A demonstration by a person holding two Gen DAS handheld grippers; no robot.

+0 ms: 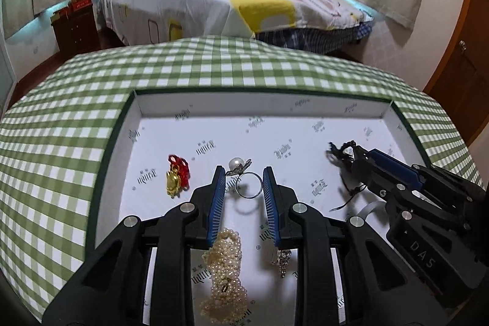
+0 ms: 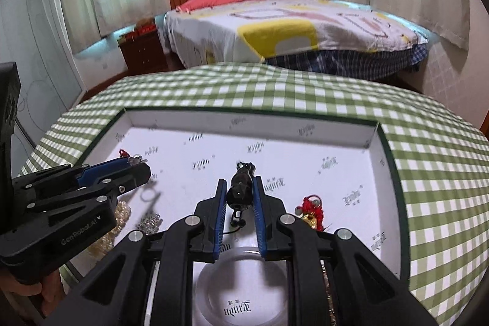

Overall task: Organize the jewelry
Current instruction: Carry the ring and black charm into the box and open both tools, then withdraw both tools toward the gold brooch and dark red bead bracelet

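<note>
A white tray (image 1: 244, 107) with a dark green rim lies on a green checked cloth. My left gripper (image 1: 243, 170) is shut on a silver ring with a pearl (image 1: 249, 187), held just above the tray floor with its shadow below it. In the right wrist view the left gripper (image 2: 143, 167) comes in from the left. My right gripper (image 2: 239, 181) is shut on a black beaded cord piece (image 2: 241, 188), whose cords dangle under the fingers. The same gripper (image 1: 356, 150) shows at the right of the left wrist view.
In the tray lie a red and gold charm (image 1: 177, 176), a heap of small pearls (image 1: 224, 265), a crystal earring (image 1: 282, 258) and a white round dish (image 2: 241, 280). The checked table (image 2: 412, 142) ends before a bed (image 2: 290, 29). A hand (image 2: 49, 295) grips the left handle.
</note>
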